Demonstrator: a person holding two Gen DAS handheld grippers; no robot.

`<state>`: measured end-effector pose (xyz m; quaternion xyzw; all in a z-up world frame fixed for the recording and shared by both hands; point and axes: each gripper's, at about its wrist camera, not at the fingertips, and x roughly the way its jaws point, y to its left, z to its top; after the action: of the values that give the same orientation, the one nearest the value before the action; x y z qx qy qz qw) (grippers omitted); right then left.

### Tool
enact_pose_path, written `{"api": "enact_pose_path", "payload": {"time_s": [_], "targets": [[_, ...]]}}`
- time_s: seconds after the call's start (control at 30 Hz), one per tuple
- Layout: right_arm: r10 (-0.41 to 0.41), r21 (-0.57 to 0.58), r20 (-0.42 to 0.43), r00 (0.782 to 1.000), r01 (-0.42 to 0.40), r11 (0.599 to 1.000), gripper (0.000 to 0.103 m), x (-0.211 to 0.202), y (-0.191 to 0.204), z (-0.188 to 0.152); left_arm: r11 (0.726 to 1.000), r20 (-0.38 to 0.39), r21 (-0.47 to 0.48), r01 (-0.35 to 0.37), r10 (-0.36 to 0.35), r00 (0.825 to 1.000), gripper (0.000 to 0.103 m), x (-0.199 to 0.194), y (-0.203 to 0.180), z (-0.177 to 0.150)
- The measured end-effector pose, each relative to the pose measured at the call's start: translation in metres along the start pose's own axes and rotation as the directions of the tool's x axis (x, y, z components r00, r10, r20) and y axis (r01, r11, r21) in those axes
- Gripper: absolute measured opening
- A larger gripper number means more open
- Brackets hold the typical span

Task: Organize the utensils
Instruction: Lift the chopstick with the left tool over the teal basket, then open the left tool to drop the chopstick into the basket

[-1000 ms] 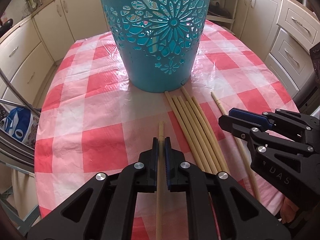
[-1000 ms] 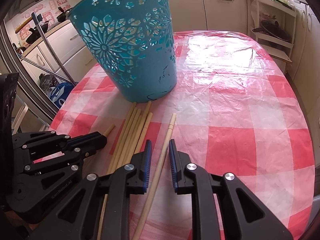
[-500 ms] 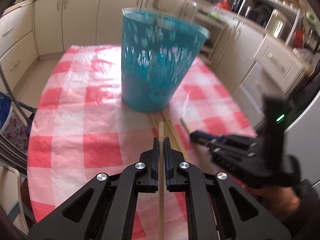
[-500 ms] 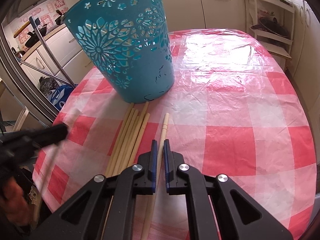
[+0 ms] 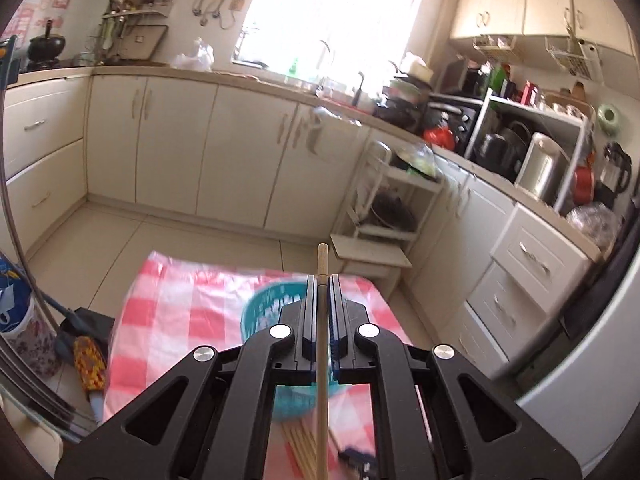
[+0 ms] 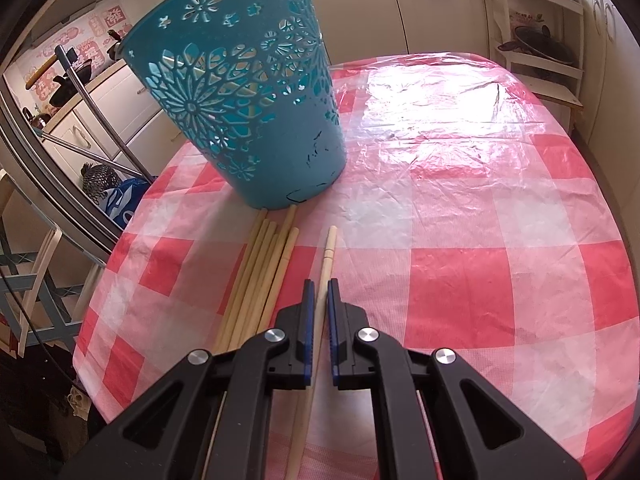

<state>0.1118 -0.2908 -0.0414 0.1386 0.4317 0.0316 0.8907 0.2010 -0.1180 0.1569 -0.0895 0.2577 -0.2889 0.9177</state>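
My left gripper (image 5: 322, 280) is shut on a wooden chopstick (image 5: 322, 258) and holds it high above the table, over the teal cut-out basket (image 5: 264, 304), which shows blurred below. My right gripper (image 6: 318, 284) is shut on a pale chopstick (image 6: 328, 252) that lies low on the red-and-white checked tablecloth (image 6: 460, 280). A bundle of several chopsticks (image 6: 264, 264) lies just left of it, its tips against the foot of the teal basket (image 6: 240, 100). The bundle also shows in the left wrist view (image 5: 298, 446).
Cream kitchen cabinets (image 5: 180, 140) and a cluttered counter (image 5: 540, 168) ring the table. A white shelf rack (image 6: 540, 40) stands behind the table on the right. A metal chair frame (image 6: 80, 120) and bags stand off its left edge.
My left gripper has lifted its chopstick from the table to high above the basket. My right gripper has closed on the pale chopstick.
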Motion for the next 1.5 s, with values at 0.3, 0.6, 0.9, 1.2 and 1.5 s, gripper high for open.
{"api": "enact_pose_path", "payload": {"time_s": [0.3, 0.6, 0.9, 1.2, 1.5], "targets": [[0.032, 0.025, -0.003, 0.999, -0.032, 0.999, 0.007, 0.0, -0.006, 0.001, 0.99, 0.166, -0.055, -0.133, 0.141, 0.976, 0.005, 0.057, -0.014, 0.038], [0.051, 0.039, -0.006, 0.999, -0.051, 0.998, 0.007, 0.0, -0.009, 0.002, 0.98, 0.107, -0.071, -0.183, 0.19, 0.976, 0.005, 0.088, -0.001, 0.006], [0.044, 0.034, -0.004, 0.999, -0.044, 0.998, 0.007, -0.001, -0.01, 0.002, 0.988, 0.162, -0.089, -0.13, 0.143, 0.976, 0.005, 0.065, 0.001, 0.028], [0.05, 0.039, -0.005, 0.999, -0.05, 0.998, 0.007, 0.0, -0.01, 0.002, 0.982, 0.204, -0.088, -0.166, 0.181, 0.962, 0.005, 0.067, -0.004, 0.039], [0.053, 0.042, -0.005, 0.999, -0.053, 0.998, 0.007, 0.0, -0.011, 0.003, 0.977, 0.173, -0.058, -0.207, 0.214, 0.961, 0.005, 0.076, -0.005, 0.012]]}}
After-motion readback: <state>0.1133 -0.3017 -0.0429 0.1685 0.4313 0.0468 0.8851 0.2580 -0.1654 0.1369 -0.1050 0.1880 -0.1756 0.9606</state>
